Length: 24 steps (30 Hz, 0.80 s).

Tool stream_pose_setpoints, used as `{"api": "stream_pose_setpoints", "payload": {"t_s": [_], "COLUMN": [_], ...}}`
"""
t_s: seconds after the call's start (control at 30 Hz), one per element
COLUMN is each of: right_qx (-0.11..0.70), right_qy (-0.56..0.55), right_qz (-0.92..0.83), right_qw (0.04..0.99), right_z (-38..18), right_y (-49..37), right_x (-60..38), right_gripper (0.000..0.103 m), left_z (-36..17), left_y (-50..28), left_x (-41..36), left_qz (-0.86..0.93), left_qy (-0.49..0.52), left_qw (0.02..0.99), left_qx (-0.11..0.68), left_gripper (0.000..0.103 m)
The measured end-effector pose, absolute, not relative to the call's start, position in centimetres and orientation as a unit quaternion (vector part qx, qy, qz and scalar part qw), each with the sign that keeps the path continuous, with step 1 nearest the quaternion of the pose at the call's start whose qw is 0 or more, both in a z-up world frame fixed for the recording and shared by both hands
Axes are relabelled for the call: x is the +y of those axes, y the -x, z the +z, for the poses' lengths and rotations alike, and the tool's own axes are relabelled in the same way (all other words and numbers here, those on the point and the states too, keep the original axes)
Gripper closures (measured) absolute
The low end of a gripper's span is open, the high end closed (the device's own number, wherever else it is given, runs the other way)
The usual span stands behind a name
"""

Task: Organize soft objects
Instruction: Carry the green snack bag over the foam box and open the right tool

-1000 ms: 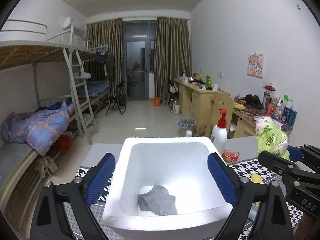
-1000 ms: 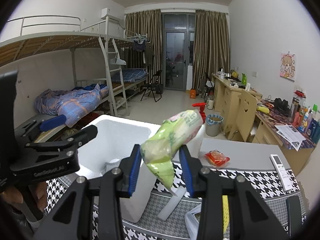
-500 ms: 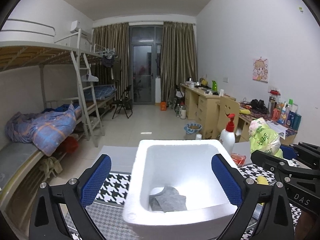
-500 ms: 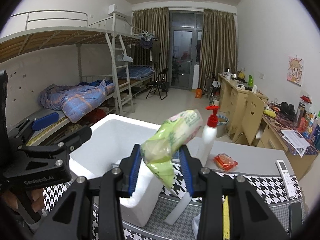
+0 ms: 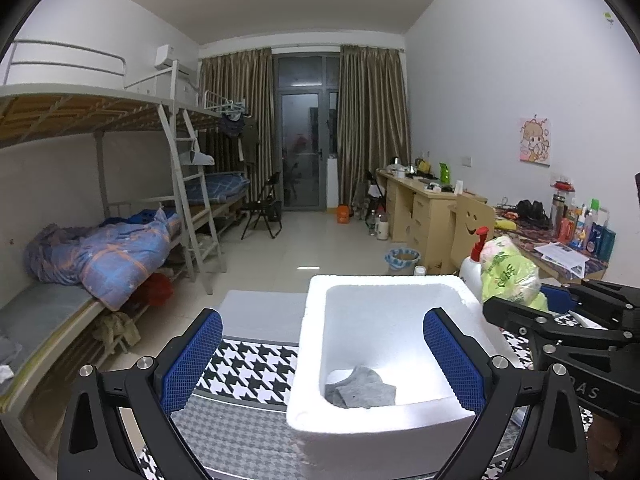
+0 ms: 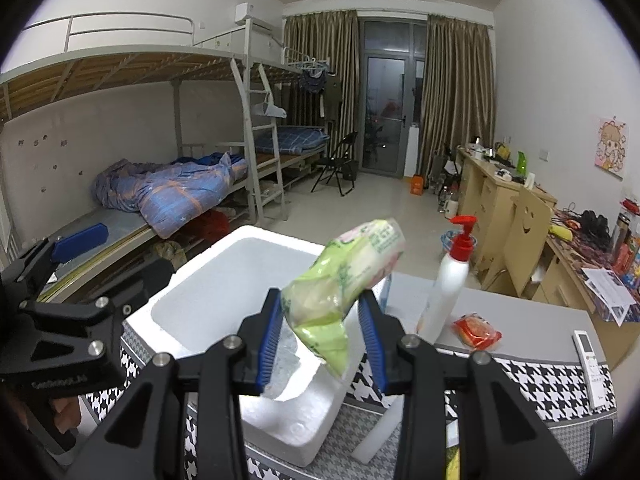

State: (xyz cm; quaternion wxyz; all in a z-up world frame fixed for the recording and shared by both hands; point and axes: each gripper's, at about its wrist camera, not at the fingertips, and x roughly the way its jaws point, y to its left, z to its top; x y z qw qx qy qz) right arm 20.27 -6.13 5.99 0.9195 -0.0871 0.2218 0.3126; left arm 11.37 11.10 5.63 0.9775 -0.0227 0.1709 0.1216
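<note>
A bench (image 5: 256, 364) under a houndstooth cloth carries a white foam box (image 5: 384, 420) near its front edge, a grey cloth (image 5: 362, 388) lying in the box's near corner. The left gripper (image 5: 322, 360) hangs over the front edge, blue pads spread wide and empty. The right gripper (image 6: 322, 338) clamps a green soft pack (image 6: 340, 284), held above the box's right rim, a white pump bottle (image 6: 450, 280) standing just beyond.
</note>
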Motion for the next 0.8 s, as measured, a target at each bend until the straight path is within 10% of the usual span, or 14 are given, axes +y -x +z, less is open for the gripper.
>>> {"api": "stream_pose_setpoints", "payload": {"t_s": [0.6,0.8], "right_qx": [0.23,0.24], "right_qy": [0.102,0.103], "right_qz": [0.359,0.365], "right_qw": [0.899,0.894], "right_z": [5.6,5.2], "right_y": [-20.8,-21.4], "right_x": [-2.8,-2.2], "right_gripper": [0.06,0.038], "left_z": [5.3,4.9], "left_y": [-10.5,-10.9], "left_x": [13.2,13.7], "left_qz": [0.146,0.149], "left_qy": [0.038,0.044], "left_qw": [0.974,0.973], "left_qx": [0.169,0.173], "left_gripper": [0.002,0.002]}}
